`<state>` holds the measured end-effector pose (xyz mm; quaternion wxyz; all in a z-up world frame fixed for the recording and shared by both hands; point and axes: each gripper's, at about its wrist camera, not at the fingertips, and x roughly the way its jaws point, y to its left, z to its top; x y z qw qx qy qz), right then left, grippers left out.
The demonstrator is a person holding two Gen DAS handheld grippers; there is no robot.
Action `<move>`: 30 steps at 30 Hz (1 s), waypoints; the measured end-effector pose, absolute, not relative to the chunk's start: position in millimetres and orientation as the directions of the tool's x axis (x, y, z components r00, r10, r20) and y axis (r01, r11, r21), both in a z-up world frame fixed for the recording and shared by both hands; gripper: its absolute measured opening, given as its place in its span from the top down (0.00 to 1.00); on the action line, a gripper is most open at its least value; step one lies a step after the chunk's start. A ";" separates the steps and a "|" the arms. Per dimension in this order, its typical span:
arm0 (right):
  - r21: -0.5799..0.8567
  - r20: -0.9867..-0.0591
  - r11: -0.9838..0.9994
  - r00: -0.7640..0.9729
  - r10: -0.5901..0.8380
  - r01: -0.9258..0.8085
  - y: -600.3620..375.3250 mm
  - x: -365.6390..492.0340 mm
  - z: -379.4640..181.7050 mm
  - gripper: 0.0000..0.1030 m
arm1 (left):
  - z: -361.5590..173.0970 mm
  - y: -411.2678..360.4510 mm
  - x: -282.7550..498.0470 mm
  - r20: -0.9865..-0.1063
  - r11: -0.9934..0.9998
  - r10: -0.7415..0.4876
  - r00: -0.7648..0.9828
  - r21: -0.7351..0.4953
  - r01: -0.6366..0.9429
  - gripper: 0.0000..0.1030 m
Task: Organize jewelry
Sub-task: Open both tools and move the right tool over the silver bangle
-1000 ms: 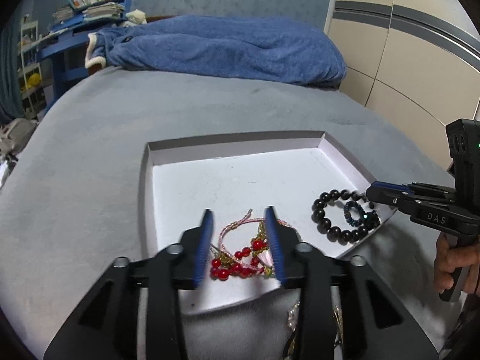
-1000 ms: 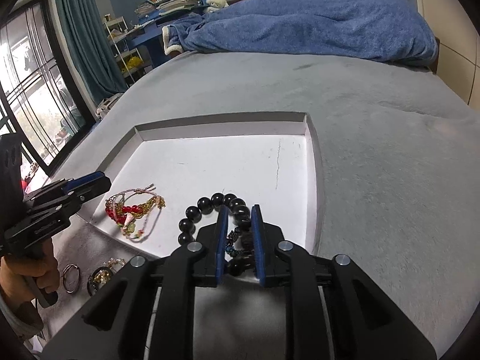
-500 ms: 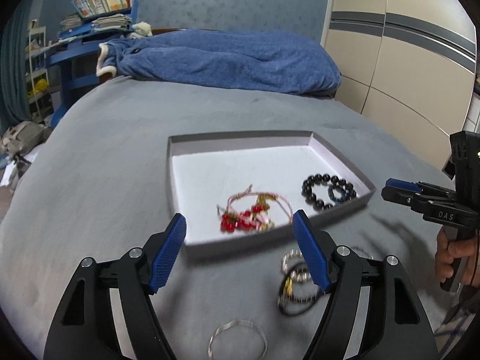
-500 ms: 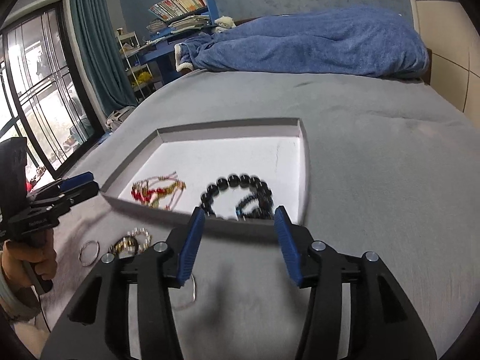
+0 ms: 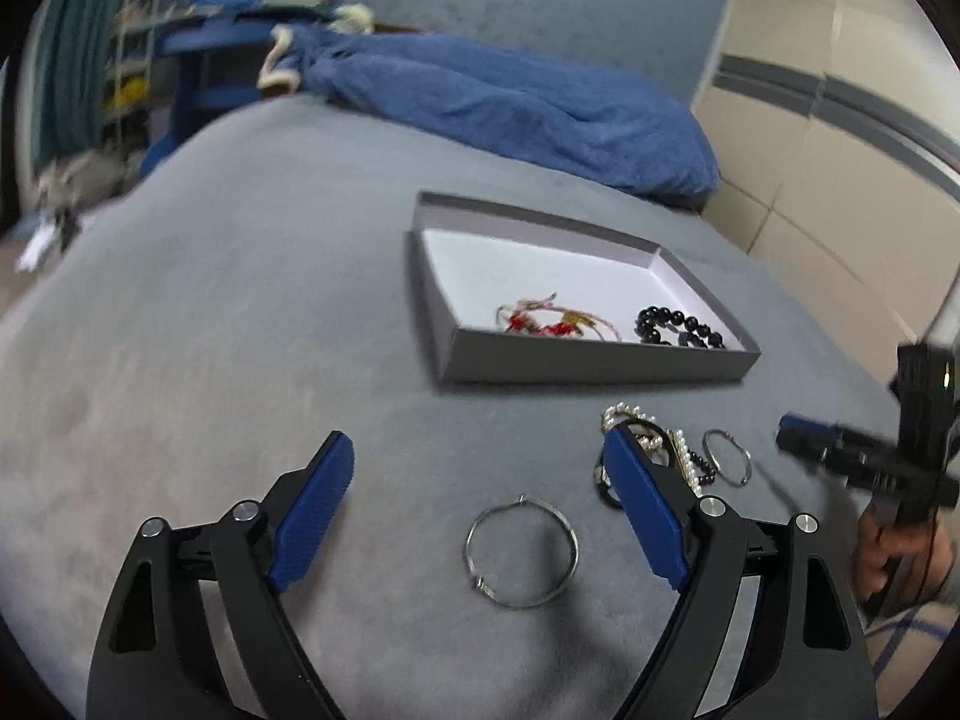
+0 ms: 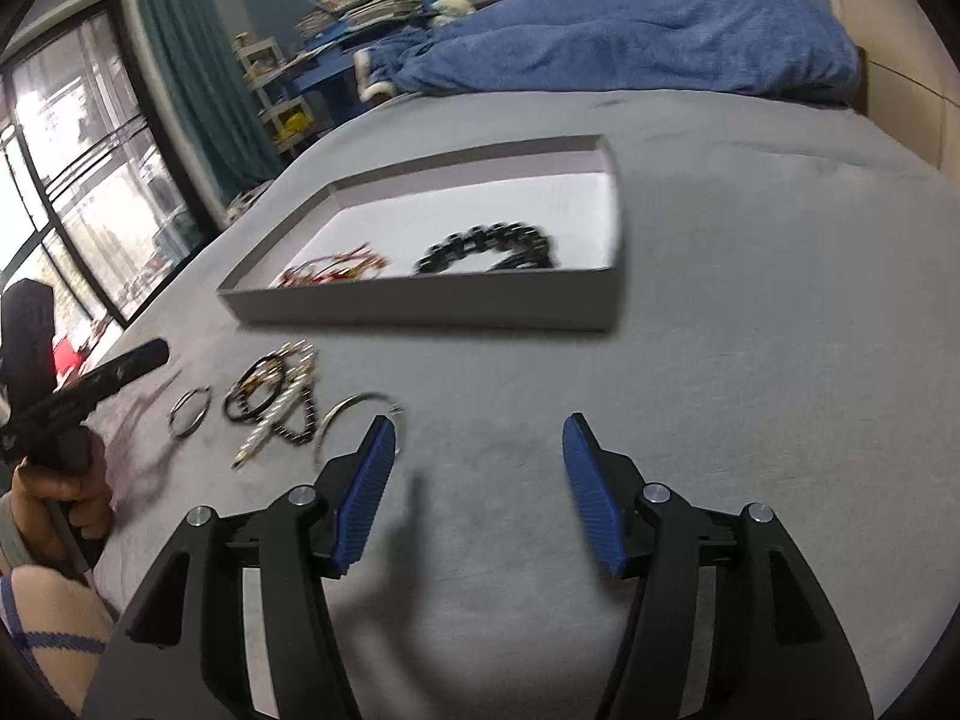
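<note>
A grey tray (image 5: 600,360) (image 6: 420,309) with a white floor lies on the bed. In it are a red and gold bracelet (image 5: 540,321) (image 6: 336,267) and a black bead bracelet (image 5: 678,324) (image 6: 486,246). In front of the tray lie a large silver bangle (image 5: 521,549) (image 6: 354,414), a small silver ring (image 5: 727,456) (image 6: 190,411) and a tangle of pearl and dark bracelets (image 5: 654,450) (image 6: 276,396). My left gripper (image 5: 474,459) is open and empty above the large bangle. My right gripper (image 6: 477,435) is open and empty, to the right of the loose pieces.
The grey bed cover (image 5: 240,330) spreads all around the tray. A blue blanket (image 5: 510,108) lies at the far end. A wardrobe (image 5: 840,150) stands to the right, and a window (image 6: 72,180) and blue shelves (image 6: 336,60) to the left.
Both grippers have let go of the bracelets in the tray, opened wide and pulled back toward me. The loose pieces in front of the tray have come into view.
</note>
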<state>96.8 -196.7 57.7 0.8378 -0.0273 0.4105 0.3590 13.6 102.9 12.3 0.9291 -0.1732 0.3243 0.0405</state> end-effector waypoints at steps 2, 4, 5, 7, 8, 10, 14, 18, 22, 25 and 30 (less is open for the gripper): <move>0.238 -0.716 0.722 0.385 0.582 -0.649 -186.1 90.6 55.2 0.42 | 3.3 107.6 10.8 -0.640 0.920 -0.047 0.767 -0.327 -0.216 0.17; 0.215 -0.734 0.699 0.359 0.576 -0.682 -172.1 86.0 52.1 0.42 | 2.4 108.3 8.3 -0.638 0.916 -0.044 0.768 -0.333 -0.224 0.17; 0.201 -0.743 0.689 0.351 0.571 -0.696 -166.2 83.7 50.5 0.42 | 3.3 106.4 6.5 -0.631 0.920 -0.043 0.774 -0.328 -0.216 0.17; 0.165 -0.762 0.674 0.340 0.551 -0.720 -153.7 80.4 47.8 0.42 | 3.0 102.0 7.9 -0.639 0.928 -0.039 0.768 -0.308 -0.209 0.17; 0.150 -0.770 0.670 0.340 0.540 -0.727 -149.5 79.3 45.9 0.41 | 2.7 99.8 8.8 -0.643 0.931 -0.039 0.765 -0.301 -0.206 0.17; 0.125 -0.782 0.668 0.342 0.521 -0.733 -143.9 78.6 43.5 0.41 | 2.3 98.4 9.6 -0.648 0.935 -0.042 0.761 -0.294 -0.199 0.17; 0.111 -0.789 0.672 0.347 0.508 -0.732 -137.6 83.1 42.2 0.42 | 1.5 97.1 11.7 -0.655 0.937 -0.046 0.754 -0.291 -0.196 0.17; 0.112 -0.782 0.668 0.349 0.516 -0.736 -137.7 83.7 41.5 0.54 | 1.6 94.6 13.1 -0.661 0.941 -0.044 0.749 -0.278 -0.191 0.17; 0.131 -0.769 0.673 0.354 0.532 -0.728 -146.1 82.4 44.5 0.55 | 1.7 91.1 14.3 -0.665 0.947 -0.042 0.745 -0.264 -0.182 0.17; 0.113 -0.769 0.685 0.373 0.519 -0.720 -157.2 80.2 46.8 0.55 | 2.4 85.5 14.4 -0.663 0.956 -0.051 0.747 -0.248 -0.155 0.17; 0.138 -0.768 0.722 0.386 0.510 -0.678 -182.5 84.3 46.2 0.55 | 3.3 73.2 15.8 -0.668 0.972 -0.049 0.742 -0.203 -0.118 0.17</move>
